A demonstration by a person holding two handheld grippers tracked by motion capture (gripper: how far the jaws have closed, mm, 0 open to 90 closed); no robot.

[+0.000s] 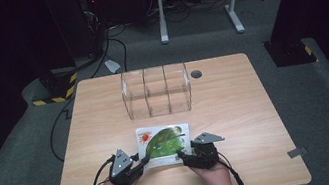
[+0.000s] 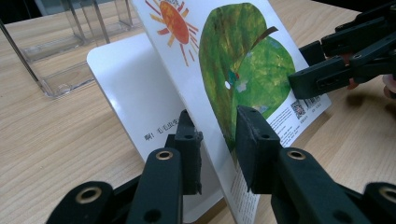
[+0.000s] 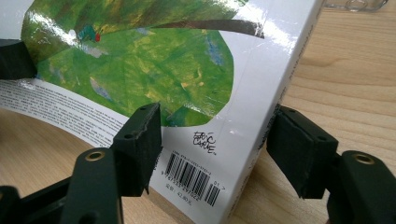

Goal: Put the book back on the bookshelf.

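A picture book (image 1: 163, 143) with a green leaf and an orange sun on its cover lies near the table's front edge. My left gripper (image 2: 217, 135) is shut on the cover's (image 2: 247, 60) lower edge and holds it tilted up off a white inner page (image 2: 130, 88). At the book's (image 3: 154, 70) barcode corner, my right gripper (image 3: 215, 140) is open: one pad is over the cover and the other is beside the spine, with a small gap. In the high view, the left gripper (image 1: 144, 161) and right gripper (image 1: 181, 154) flank the book's near edge. The right gripper (image 2: 327, 70) also appears in the left gripper view.
A clear plastic box (image 1: 156, 91) with three compartments stands behind the book in the middle of the wooden table (image 1: 236, 111). A small grey round cap (image 1: 196, 73) sits near the far edge. Beyond the table are cables and a white frame on the floor.
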